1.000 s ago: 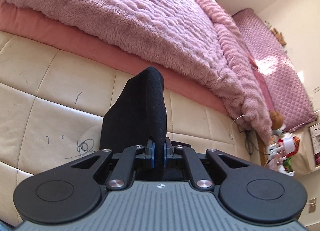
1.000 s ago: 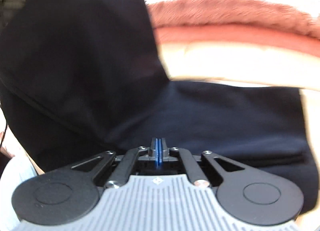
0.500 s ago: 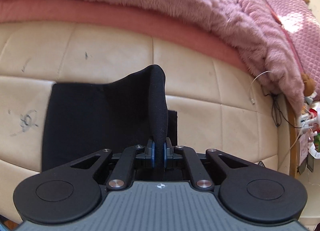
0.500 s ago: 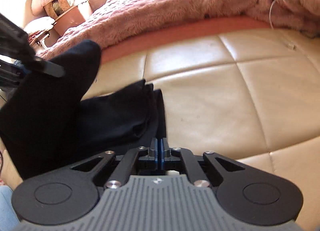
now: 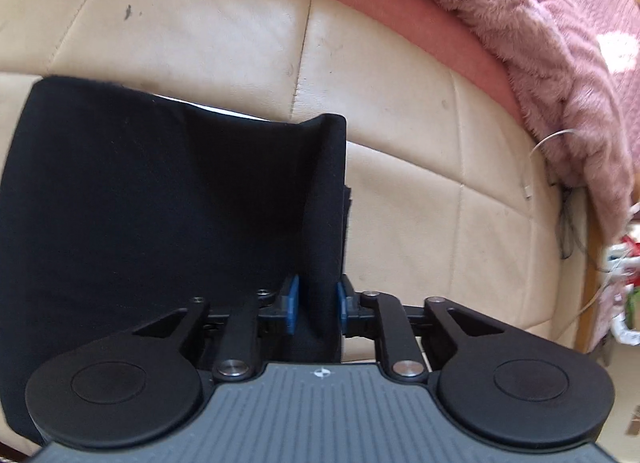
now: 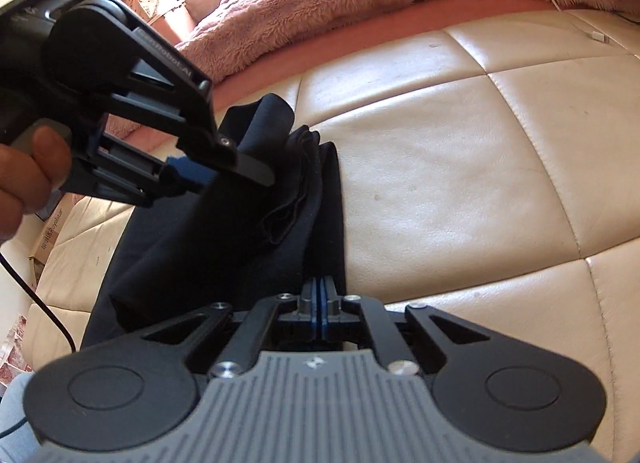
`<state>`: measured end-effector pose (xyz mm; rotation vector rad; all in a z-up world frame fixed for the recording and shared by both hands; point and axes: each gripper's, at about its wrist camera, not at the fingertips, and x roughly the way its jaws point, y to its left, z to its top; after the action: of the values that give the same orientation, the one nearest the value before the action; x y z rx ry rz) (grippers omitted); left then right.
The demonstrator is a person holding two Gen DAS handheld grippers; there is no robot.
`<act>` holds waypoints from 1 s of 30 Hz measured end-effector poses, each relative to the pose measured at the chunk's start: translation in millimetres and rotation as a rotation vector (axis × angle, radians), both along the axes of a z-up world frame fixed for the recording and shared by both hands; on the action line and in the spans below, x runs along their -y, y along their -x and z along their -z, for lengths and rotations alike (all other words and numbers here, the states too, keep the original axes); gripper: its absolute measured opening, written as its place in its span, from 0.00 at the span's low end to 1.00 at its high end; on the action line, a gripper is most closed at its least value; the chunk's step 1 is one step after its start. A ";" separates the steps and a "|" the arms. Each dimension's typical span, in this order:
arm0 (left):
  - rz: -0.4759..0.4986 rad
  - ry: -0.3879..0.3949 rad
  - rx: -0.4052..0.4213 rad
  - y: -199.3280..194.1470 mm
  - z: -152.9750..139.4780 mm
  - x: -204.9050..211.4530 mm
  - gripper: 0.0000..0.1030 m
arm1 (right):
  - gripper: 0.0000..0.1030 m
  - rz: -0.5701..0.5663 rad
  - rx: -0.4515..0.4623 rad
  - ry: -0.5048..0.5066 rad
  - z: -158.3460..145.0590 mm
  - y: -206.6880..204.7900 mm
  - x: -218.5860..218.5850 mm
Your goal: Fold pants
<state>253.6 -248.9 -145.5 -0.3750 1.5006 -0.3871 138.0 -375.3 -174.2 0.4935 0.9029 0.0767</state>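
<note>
Folded pants [image 5: 160,203] lie on a cushioned surface [image 5: 420,191], a blanket [image 5: 560,43] behind them, the surface bare to their right.

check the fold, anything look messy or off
One thing: the black pants lie folded on the cream cushion, but their right edge is rumpled, with loose layers bunched near the left gripper instead of flat.

Left gripper [image 5: 314,309] opening, right gripper [image 6: 319,313] closed
</note>
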 end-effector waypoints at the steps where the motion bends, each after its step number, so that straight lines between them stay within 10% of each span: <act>1: 0.000 0.036 -0.004 0.1 0.1 -1.8 0.23 | 0.00 0.001 0.001 0.003 -0.4 0.7 0.9; 4: -0.006 0.179 -0.024 1.1 -2.2 -3.4 0.26 | 0.01 0.013 0.005 0.026 -9.7 8.4 3.4; 8: -0.006 0.172 0.082 4.2 -27.4 -22.8 0.26 | 0.21 0.068 0.039 0.053 -33.8 19.6 11.5; 17: 0.175 -0.065 0.418 33.5 -62.8 -92.5 0.26 | 0.26 -0.071 0.119 0.039 -79.9 23.9 -30.6; 30: 0.237 -0.097 0.416 84.5 -14.4 -162.1 0.22 | 0.14 -0.150 -0.031 0.314 -24.3 7.5 -60.7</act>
<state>169.0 -86.9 -131.1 -0.0322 1.1507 -0.5419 130.5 -314.6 -150.0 0.1345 0.9610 0.0626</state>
